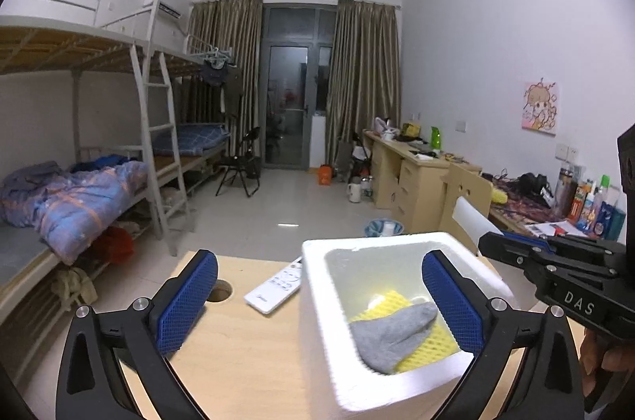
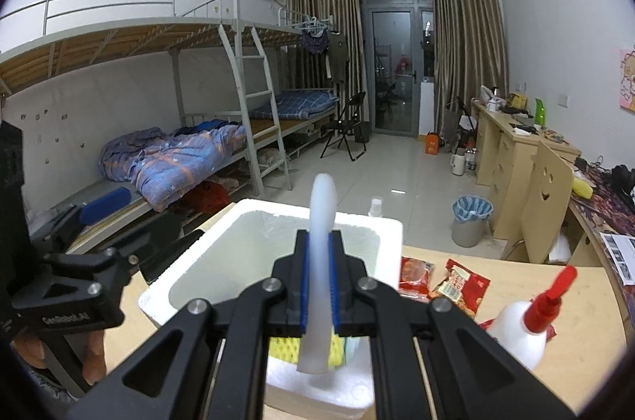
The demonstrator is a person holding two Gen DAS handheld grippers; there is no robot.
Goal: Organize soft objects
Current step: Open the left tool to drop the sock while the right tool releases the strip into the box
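Observation:
A white foam box [image 1: 317, 320] stands on the wooden table [image 1: 246, 360]. Inside it lie a grey sock [image 1: 391, 334] on a yellow foam net [image 1: 428, 350]. My left gripper [image 1: 317, 305] is open, its blue pads astride the box's left wall. My right gripper [image 2: 318, 277] is shut on a white foam sheet [image 2: 320, 233] and holds it upright over the box [image 2: 222, 253]; the yellow net [image 2: 283, 348] shows below. The right gripper also shows in the left wrist view [image 1: 555, 261], with the sheet [image 1: 472, 217].
A white remote [image 1: 274, 287] lies left of the box by a round hole [image 1: 220, 291] in the table. Red snack packets [image 2: 460, 285] and a white bottle with red pump [image 2: 524, 328] lie right of the box. Bunk beds, desks and a bin stand beyond.

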